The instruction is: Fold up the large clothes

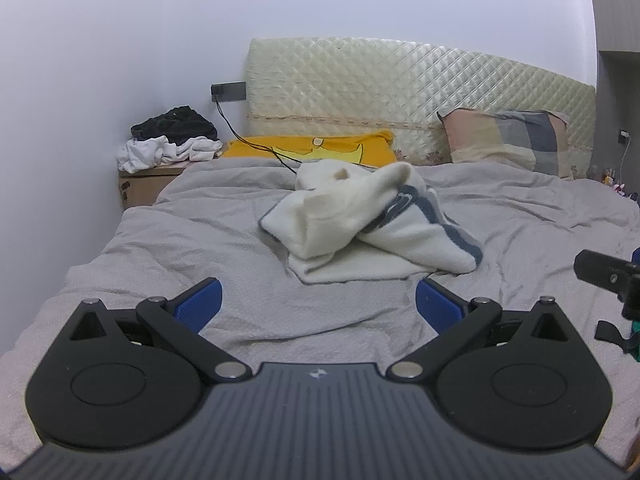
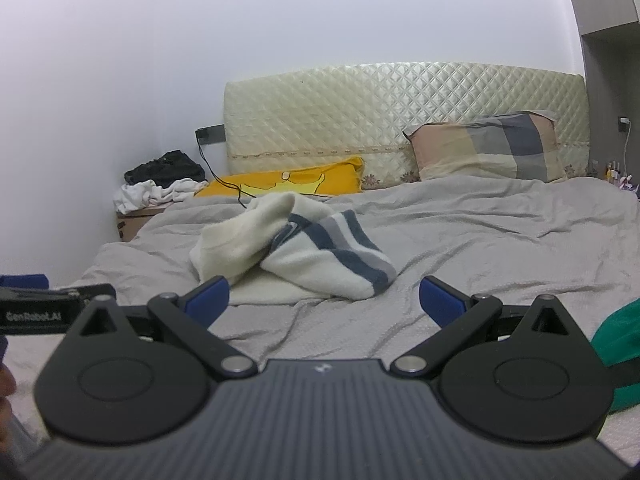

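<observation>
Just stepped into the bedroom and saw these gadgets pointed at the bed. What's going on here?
A person holds a two-finger gripper in each hand, set to fold clothes. The left gripper and right gripper are both open, holding nothing, hovering over the grey bedsheet. Ahead of them a cream sweater with blue-grey stripes lies crumpled mid-bed, its sleeves crossed over the body. No gripper touches it, so the folding is not under way.

Black tool (image 1: 318,300), blue ribbed pads (image 1: 199,305)
</observation>
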A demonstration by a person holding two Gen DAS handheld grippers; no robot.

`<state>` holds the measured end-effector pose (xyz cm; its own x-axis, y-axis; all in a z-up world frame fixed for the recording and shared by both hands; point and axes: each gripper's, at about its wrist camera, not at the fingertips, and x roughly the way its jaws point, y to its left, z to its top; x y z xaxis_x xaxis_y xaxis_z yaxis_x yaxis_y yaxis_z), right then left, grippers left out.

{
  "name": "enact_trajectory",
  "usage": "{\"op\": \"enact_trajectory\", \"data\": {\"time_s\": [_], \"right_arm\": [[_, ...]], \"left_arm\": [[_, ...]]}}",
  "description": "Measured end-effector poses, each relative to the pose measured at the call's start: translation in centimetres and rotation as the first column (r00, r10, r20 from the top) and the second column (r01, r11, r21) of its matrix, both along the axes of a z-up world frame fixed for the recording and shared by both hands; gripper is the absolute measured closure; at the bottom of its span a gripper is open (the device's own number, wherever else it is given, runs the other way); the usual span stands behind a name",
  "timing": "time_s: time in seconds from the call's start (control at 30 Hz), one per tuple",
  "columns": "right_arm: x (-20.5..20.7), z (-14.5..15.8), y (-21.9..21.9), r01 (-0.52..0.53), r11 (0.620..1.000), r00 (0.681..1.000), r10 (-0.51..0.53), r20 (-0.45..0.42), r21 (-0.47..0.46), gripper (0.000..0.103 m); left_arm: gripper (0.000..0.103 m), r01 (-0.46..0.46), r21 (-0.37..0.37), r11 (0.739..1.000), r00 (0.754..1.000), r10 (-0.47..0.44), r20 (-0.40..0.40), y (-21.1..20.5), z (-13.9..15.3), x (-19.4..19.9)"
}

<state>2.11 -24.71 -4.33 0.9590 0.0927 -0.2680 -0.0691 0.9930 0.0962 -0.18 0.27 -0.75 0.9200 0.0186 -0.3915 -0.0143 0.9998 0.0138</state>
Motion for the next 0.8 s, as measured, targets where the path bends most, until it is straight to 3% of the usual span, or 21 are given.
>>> {"op": "enact_trajectory", "data": {"time_s": [0.8], "right_arm": [[-2.4, 0.8, 0.6, -0.044, 0.998, 0.997, 0.046, 0.056, -0.04, 0.0]], "left_arm": [[0.0, 0.002, -0.046, 0.999, 1.0, -0.002, 0.015, 0.0, 0.7, -2.9]]}}
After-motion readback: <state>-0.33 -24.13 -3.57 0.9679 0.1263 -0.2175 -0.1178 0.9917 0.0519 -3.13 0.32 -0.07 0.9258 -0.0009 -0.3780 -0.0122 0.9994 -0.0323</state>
